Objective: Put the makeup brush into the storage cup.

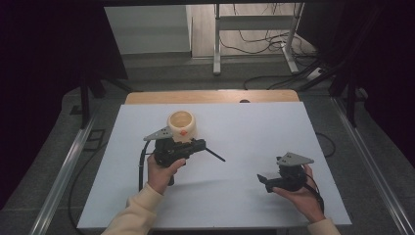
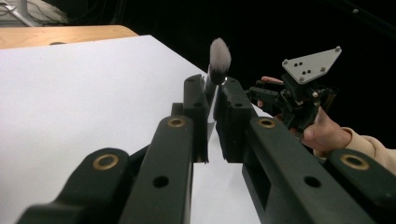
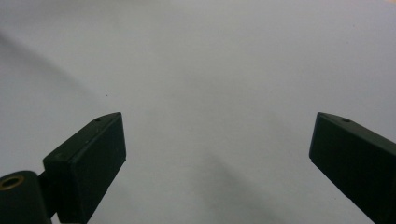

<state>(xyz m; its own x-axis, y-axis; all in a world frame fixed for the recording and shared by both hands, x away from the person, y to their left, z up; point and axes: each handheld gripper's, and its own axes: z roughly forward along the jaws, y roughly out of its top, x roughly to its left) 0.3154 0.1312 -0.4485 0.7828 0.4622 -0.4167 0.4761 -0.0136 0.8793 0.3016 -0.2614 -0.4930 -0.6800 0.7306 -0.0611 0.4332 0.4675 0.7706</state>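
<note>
Left hand-held gripper point(image 2: 212, 100) clamped on slim black brush point(image 2: 218, 60) with fluffy grey bristles; right hand-held gripper point(image 3: 217, 154) wide apart, empty.

A cream-coloured pot point(image 1: 182, 125) is being seen standing on the white bench point(image 1: 254, 132), with cables point(image 1: 254, 41) lying on the floor beyond.

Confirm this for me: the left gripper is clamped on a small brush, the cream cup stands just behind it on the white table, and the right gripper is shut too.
Not quite: the right gripper is open, its jaws wide apart with nothing between them, as the right gripper view shows. The rest holds: the left gripper is clamped on the brush, and the cream cup stands just behind it on the white table.
</note>
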